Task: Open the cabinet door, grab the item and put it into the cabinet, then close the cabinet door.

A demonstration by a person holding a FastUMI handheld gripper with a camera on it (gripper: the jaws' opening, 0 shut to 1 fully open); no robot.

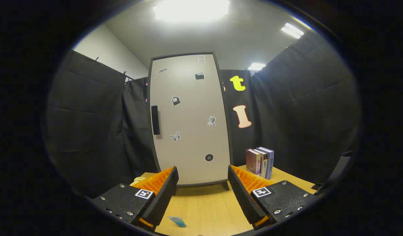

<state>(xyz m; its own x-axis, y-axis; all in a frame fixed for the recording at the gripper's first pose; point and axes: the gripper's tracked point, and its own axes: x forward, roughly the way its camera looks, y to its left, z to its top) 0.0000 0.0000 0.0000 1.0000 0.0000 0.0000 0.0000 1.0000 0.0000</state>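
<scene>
A tall pale cabinet [190, 121] with a dark frame stands on the wooden table [208, 206], beyond my fingers. Its door is shut, has several stickers on it and a dark handle [155, 120] on its left side. My gripper [203, 177] is open, with only bare table between the fingers, and it sits a short way back from the cabinet. A small blue item [177, 221] lies on the table near me, just inside the left finger [162, 193]. A pale object [139, 179] peeks out behind the left finger, mostly hidden.
Three upright books [260, 161] stand on the table to the right of the cabinet, beyond the right finger [244, 193]. Black cloth walls close in the booth on both sides and behind. A dark object [338, 170] sits at the table's far right edge.
</scene>
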